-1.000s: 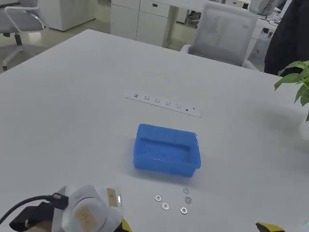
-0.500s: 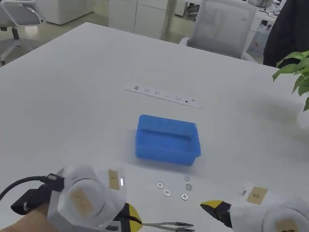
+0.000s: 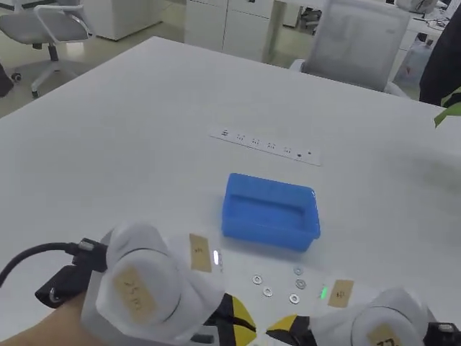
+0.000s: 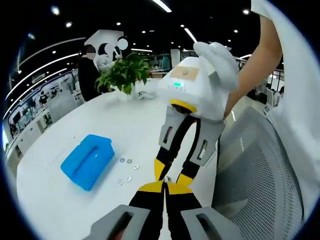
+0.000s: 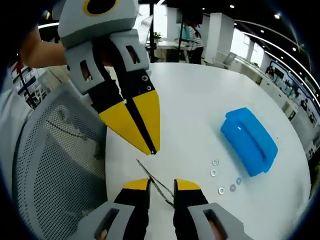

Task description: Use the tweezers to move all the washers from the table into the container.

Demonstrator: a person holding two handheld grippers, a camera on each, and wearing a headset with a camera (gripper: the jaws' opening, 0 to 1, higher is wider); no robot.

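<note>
Thin metal tweezers (image 5: 155, 181) lie low over the white table's near edge, between the parted jaws of my right gripper (image 5: 161, 185), which is open. I cannot tell whether the jaws touch them. My left gripper (image 5: 150, 145) points at them from above, shut, its tip just short of their near end. In the left gripper view my left gripper (image 4: 165, 187) meets the right gripper (image 4: 172, 174) tip to tip. Several small washers (image 3: 267, 292) lie loose in front of the blue container (image 3: 272, 213). The washers (image 5: 214, 173) and container (image 5: 250, 140) sit beyond the tweezers.
A strip of sockets (image 3: 265, 145) is set in the table behind the container. Grey office chairs (image 3: 364, 40) stand at the far side. A mesh chair back (image 5: 55, 165) is close below the table's near edge. A potted plant (image 4: 125, 72) stands at the table's far end.
The right gripper has come in from the bottom right and moved left until its tips face the left gripper's. The left gripper has risen further into view. The head camera has shifted.
</note>
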